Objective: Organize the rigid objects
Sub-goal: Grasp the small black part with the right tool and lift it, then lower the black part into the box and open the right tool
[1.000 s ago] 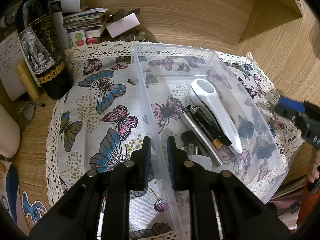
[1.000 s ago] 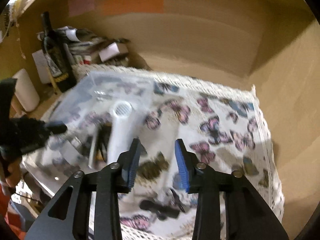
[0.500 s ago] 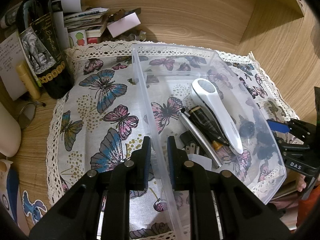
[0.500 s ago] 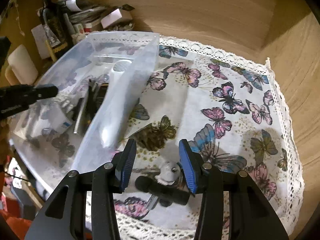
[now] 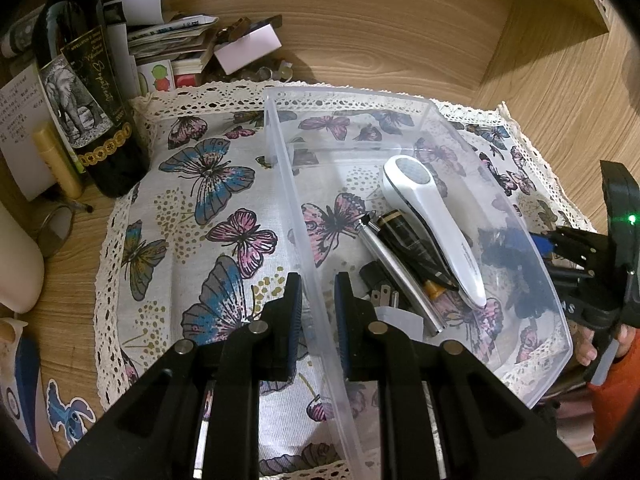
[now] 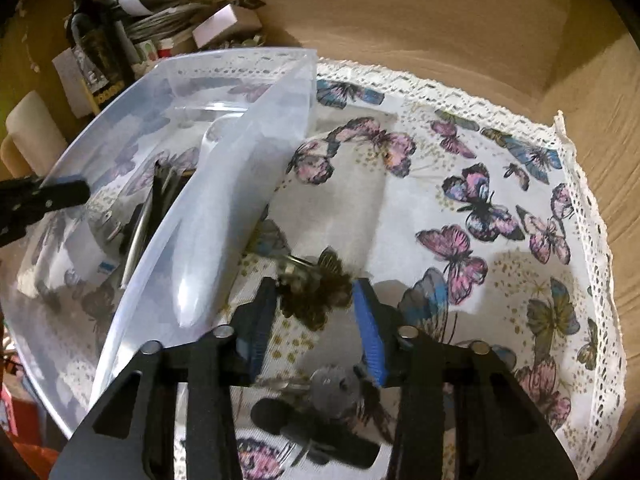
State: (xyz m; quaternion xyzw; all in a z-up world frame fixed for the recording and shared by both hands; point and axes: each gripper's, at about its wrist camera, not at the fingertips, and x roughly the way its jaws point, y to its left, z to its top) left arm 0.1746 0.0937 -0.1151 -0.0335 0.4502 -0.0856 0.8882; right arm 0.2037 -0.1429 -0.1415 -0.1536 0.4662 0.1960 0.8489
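A clear plastic bin (image 5: 556, 280) sits on a butterfly cloth (image 5: 208, 208). It holds a white handheld device (image 5: 432, 216), a silver pen (image 5: 400, 276), a black tube (image 5: 412, 240) and a plug (image 5: 380, 292). My left gripper (image 5: 318, 300) has its pads either side of the bin's left wall, with small gaps showing. My right gripper (image 6: 316, 320) is open, low over the cloth beside the bin (image 6: 208, 184). A bunch of keys with a black fob (image 6: 320, 420) lies under it, between its fingers. The right gripper also shows in the left wrist view (image 5: 576, 256).
A dark wine bottle (image 5: 84, 92), stacked papers and small boxes (image 5: 180, 48) stand at the back left on the wooden shelf. A white cylinder (image 5: 16, 264) is at the left edge. Wooden walls close the back and right.
My right gripper has swung from above the bin down to the cloth on its right side, over the keys. My left gripper has stayed at the bin's wall.
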